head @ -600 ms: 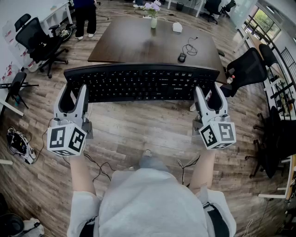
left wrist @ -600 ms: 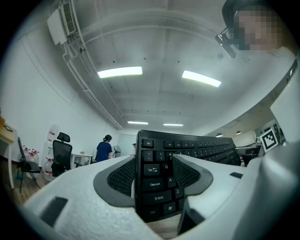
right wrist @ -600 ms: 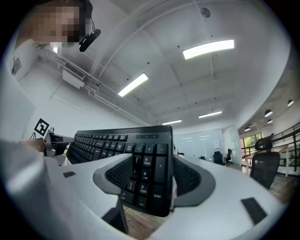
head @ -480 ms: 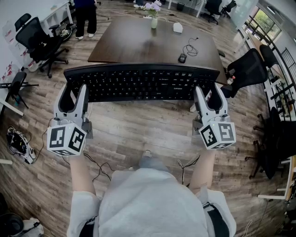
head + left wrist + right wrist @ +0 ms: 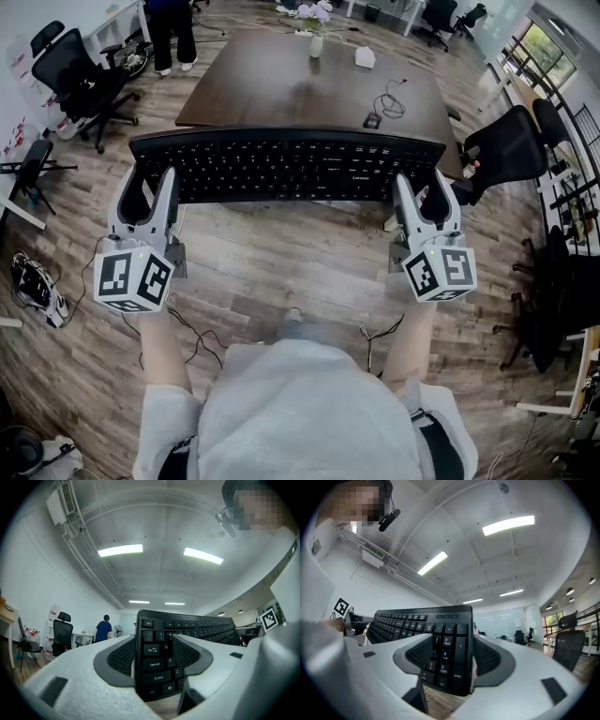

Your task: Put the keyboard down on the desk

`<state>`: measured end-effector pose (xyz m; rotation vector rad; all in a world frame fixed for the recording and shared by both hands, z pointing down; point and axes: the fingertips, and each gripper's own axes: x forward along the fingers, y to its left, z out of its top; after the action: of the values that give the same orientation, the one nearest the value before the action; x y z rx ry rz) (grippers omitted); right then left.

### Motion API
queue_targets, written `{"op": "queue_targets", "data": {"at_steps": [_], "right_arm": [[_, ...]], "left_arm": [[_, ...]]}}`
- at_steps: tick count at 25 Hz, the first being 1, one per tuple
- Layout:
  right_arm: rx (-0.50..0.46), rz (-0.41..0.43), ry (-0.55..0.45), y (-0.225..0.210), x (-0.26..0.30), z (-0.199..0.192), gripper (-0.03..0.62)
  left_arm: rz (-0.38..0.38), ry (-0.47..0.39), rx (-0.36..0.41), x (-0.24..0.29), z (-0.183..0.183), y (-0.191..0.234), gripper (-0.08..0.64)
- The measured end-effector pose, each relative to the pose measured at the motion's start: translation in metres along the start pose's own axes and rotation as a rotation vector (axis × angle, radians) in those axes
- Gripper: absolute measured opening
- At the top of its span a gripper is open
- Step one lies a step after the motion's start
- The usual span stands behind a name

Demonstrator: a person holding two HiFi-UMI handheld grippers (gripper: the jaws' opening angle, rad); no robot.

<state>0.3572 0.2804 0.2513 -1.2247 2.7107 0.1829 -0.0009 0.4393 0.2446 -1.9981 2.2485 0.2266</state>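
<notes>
While short of the desk (image 5: pixel 281 89), the keyboard (image 5: pixel 286 167) hangs mid-frame.
Left gripper (image 5: pixel 148 186) and right gripper (image 5: pixel 424 189) clamp its ends, jaws wide; stiff and light, probably slick plastic, so end grips suit.

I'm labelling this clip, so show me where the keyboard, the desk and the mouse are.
keyboard (image 5: pixel 286 167), head view, middle rows of keys.
desk (image 5: pixel 272 89), head view, bare dark top.
mouse (image 5: pixel 372 121), head view, its body.

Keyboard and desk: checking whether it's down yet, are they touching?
Apart. Head view: the left gripper and right gripper hold the keyboard above the floor, short of the desk.
</notes>
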Motion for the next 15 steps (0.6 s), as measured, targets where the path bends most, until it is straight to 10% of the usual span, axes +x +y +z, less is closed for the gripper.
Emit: {"op": "queue_targets", "data": {"at_steps": [15], "right_arm": [[0.025,0.048,0.006,-0.077,0.078,0.012,0.255]], "left_arm": [[0.054,0.014,0.008,0.089,0.016,-0.028,0.239]]}}
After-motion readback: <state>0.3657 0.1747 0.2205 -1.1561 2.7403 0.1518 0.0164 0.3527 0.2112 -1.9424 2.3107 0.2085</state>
